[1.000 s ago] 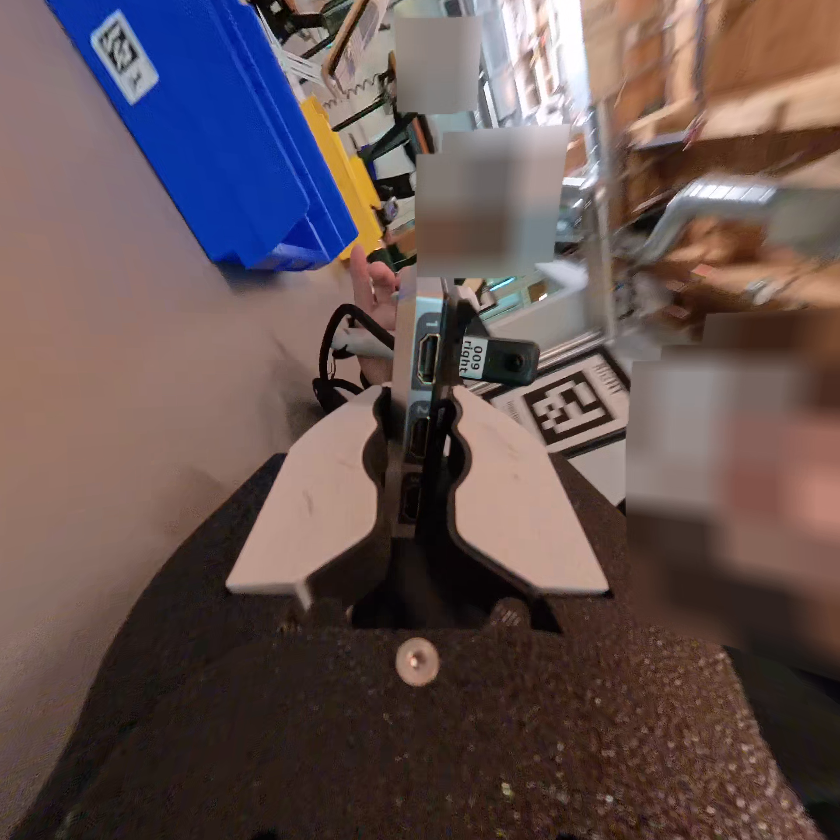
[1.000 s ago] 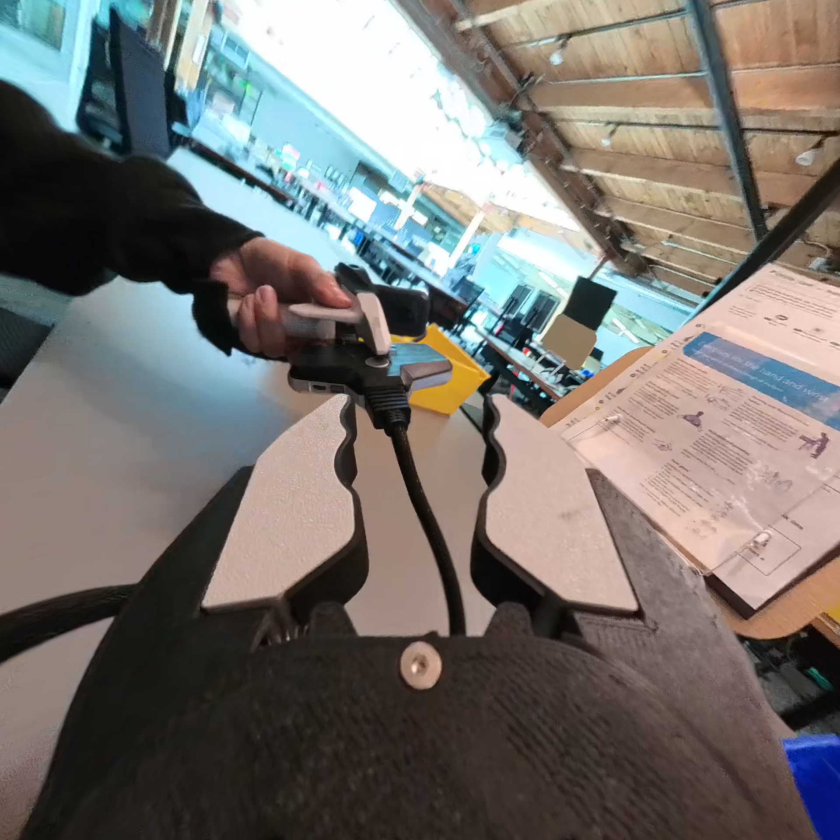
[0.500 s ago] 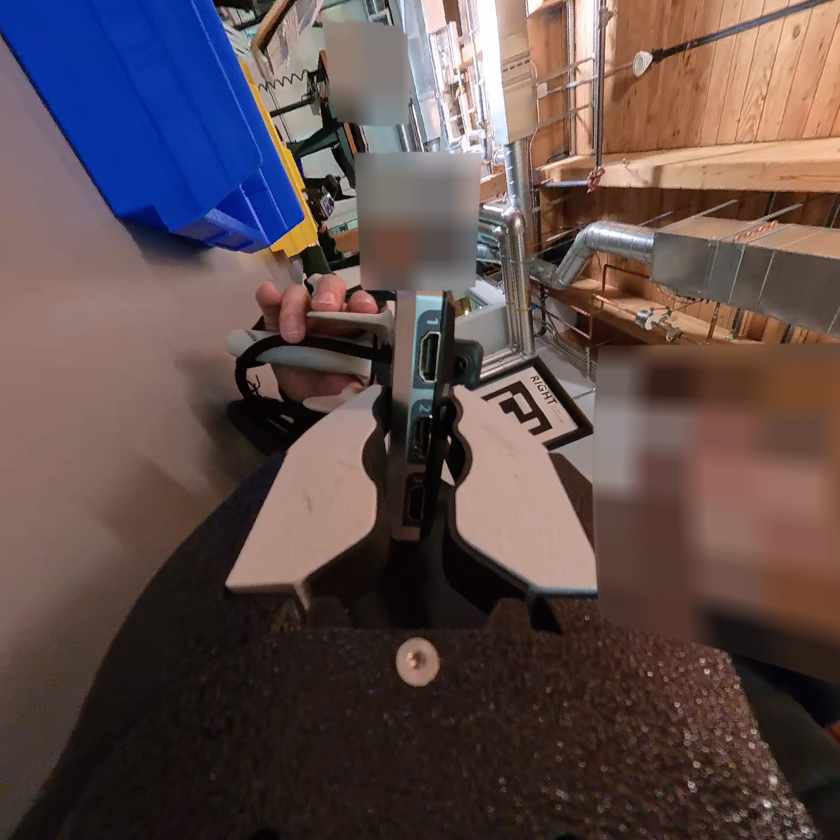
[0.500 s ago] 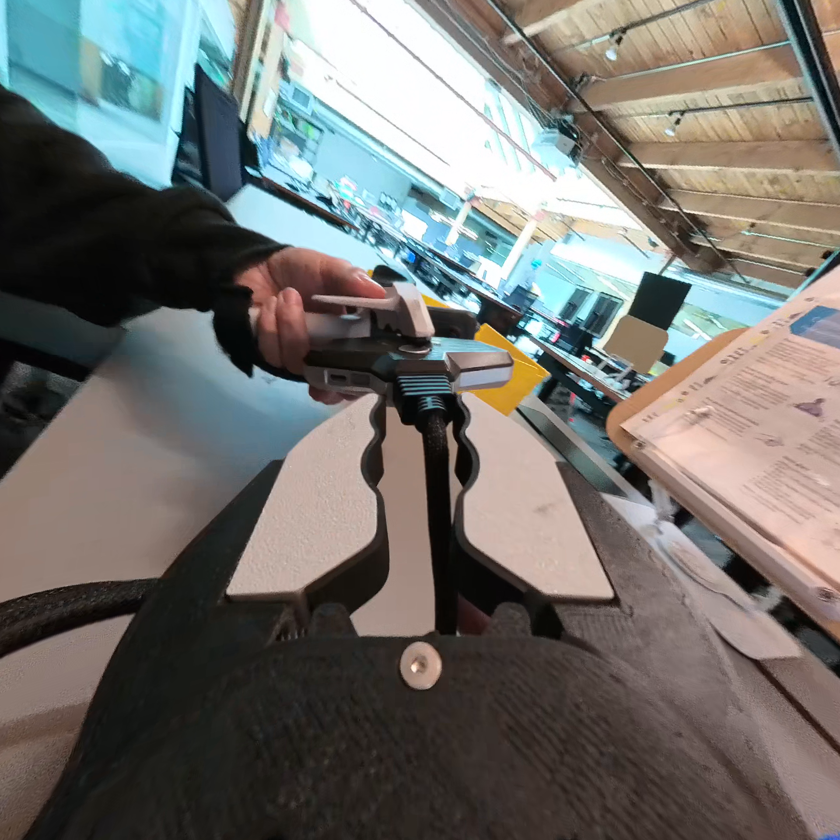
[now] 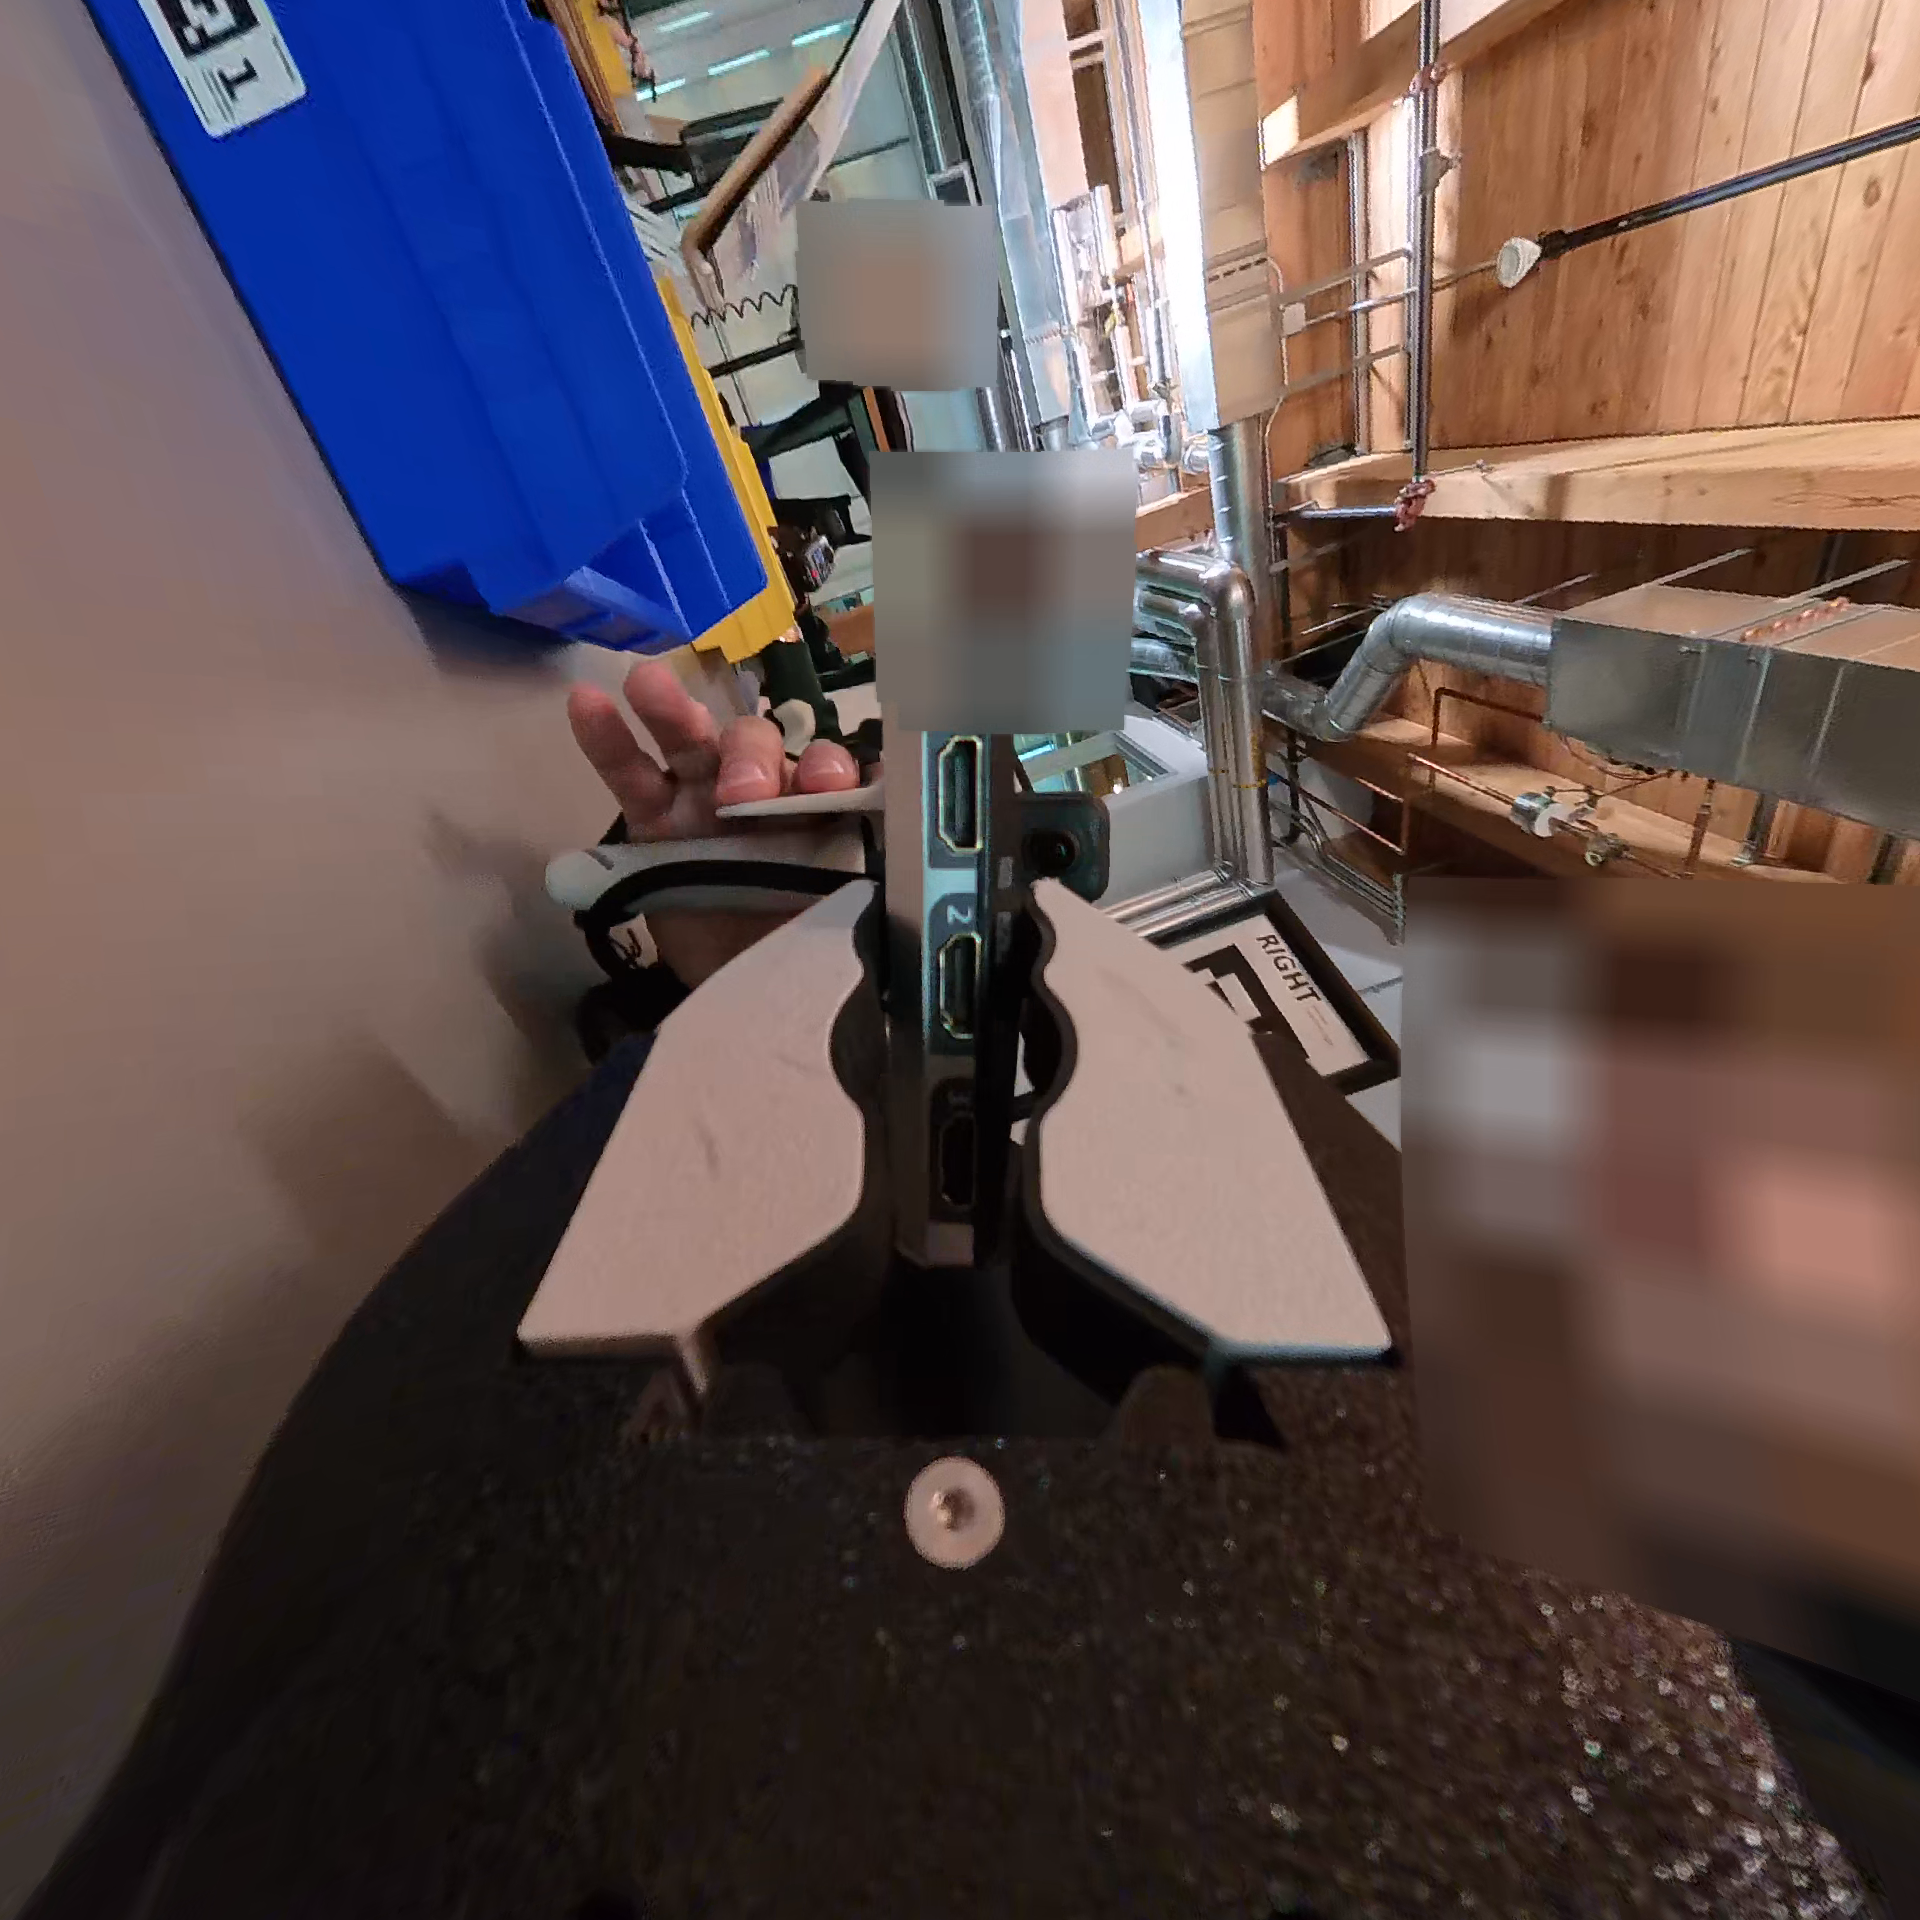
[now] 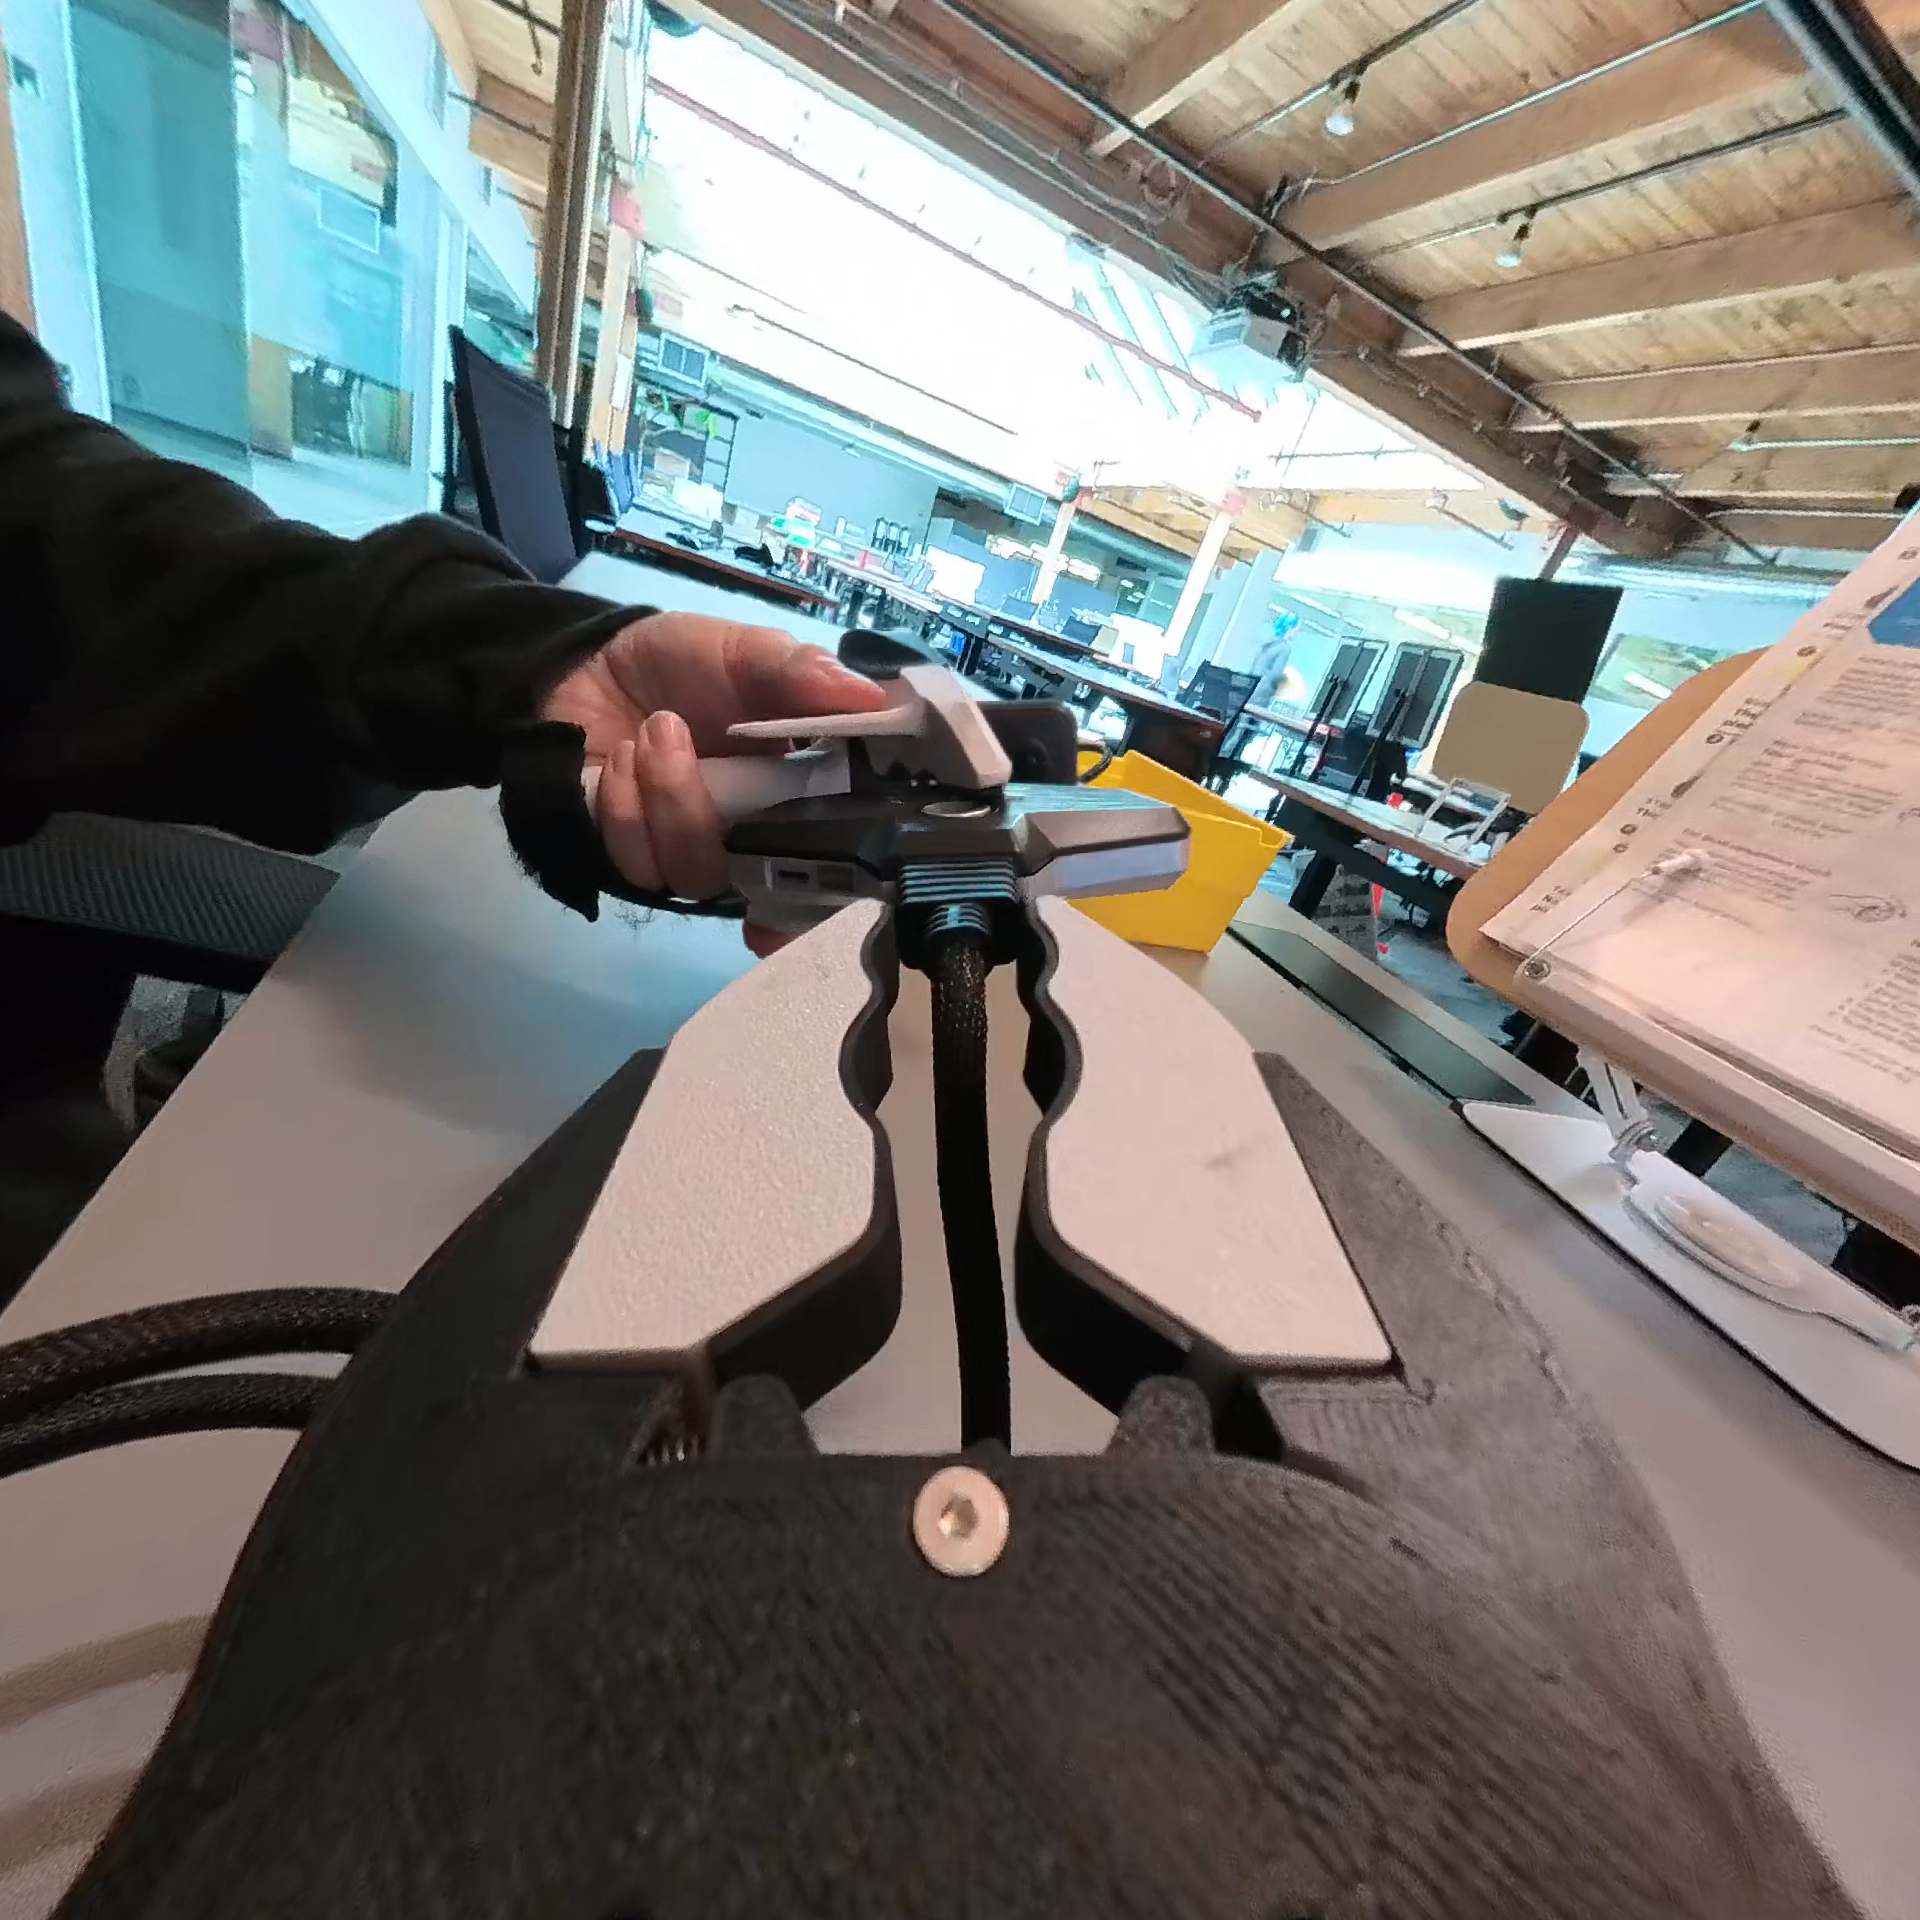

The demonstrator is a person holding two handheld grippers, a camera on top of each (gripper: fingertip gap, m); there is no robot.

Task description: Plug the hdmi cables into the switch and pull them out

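Observation:
My left gripper [image 5: 951, 904] is shut on the HDMI switch [image 5: 956, 790], a thin grey box held on edge with three empty ports facing me. In the right wrist view the switch [image 6: 1091, 842] lies flat, held above the table by a hand [image 6: 675, 727] in a black sleeve. A black plug [image 6: 956, 883] sits in its near side. My right gripper [image 6: 961, 914] is shut on the braided black HDMI cable [image 6: 961, 1091] just behind that plug. The cable runs back between my fingers.
A blue bin [image 5: 436, 343] stands on the grey table [image 6: 416, 987], with a yellow bin [image 6: 1184, 883] beyond the switch. A board with printed pages [image 6: 1766, 883] leans on a stand at the right. Slack cable loops [image 6: 156, 1361] lie at the left.
My right gripper went from open to shut on the cable and moved up close to the plug. My left gripper kept hold of the switch while its view swung.

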